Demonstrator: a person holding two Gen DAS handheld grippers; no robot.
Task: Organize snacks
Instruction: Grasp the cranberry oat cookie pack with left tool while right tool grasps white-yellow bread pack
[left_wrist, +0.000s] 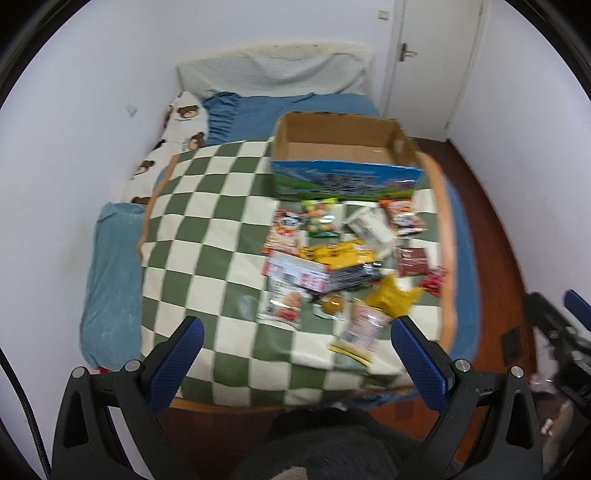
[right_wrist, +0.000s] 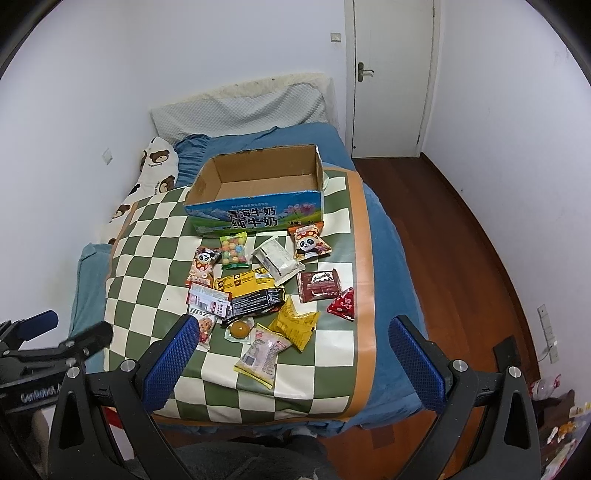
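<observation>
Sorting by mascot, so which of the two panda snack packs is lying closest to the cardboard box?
The orange panda pack, right of the white packet, almost touching the box; the other panda pack lies farther, left of the candy bag.

Both wrist views look down from the foot of the bed (left_wrist: 110, 295) toward its head, well back from it; the left view is blurred; the right view sits further right; both share the box (left_wrist: 343, 177), snacks (right_wrist: 258, 295), door (right_wrist: 391, 92) and floor (right_wrist: 461, 258).

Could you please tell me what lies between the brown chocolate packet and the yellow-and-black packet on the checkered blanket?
In the right wrist view, only bare checkered blanket separates the brown chocolate packet from the yellow-and-black packet; the white packet sits just beyond that gap.
</observation>
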